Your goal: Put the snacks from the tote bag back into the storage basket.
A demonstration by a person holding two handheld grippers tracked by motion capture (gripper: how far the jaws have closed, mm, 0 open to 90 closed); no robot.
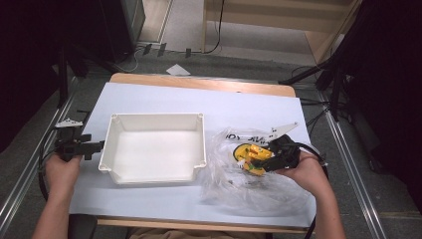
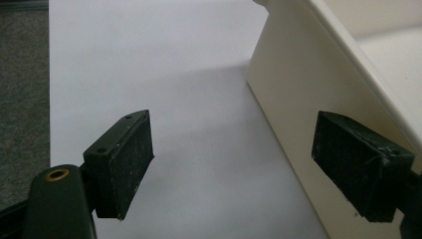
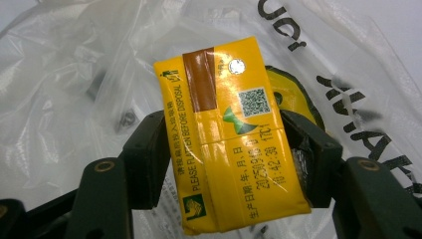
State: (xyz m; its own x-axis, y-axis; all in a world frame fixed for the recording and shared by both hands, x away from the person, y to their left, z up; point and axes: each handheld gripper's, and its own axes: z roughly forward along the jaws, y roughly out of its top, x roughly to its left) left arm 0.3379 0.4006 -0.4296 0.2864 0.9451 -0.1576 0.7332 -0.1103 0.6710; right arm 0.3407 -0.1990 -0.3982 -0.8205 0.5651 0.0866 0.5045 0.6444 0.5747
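Note:
My right gripper (image 3: 226, 149) is shut on a yellow drink carton (image 3: 231, 139), its jaws pressing the carton's two sides. In the high view the carton (image 1: 255, 155) sits over a crumpled clear plastic bag (image 1: 249, 184) at the table's right, with the right gripper (image 1: 268, 160) coming in from the right. A dark green and yellow item (image 3: 288, 92) lies in the bag behind the carton. My left gripper (image 1: 94, 147) is open at the table's left edge, beside the left wall of a white bin (image 1: 112, 144). In the left gripper view its pads (image 2: 124, 167) stand wide apart beside the bin's wall (image 2: 293, 94), holding nothing.
The white bin's inside (image 1: 157, 152) holds nothing. A light blue sheet (image 1: 164, 97) covers the wooden table. Black printed letters (image 3: 343, 94) mark the bag. Metal rails (image 1: 348, 164) run along both sides of the table, and grey floor (image 2: 22, 89) lies past its left edge.

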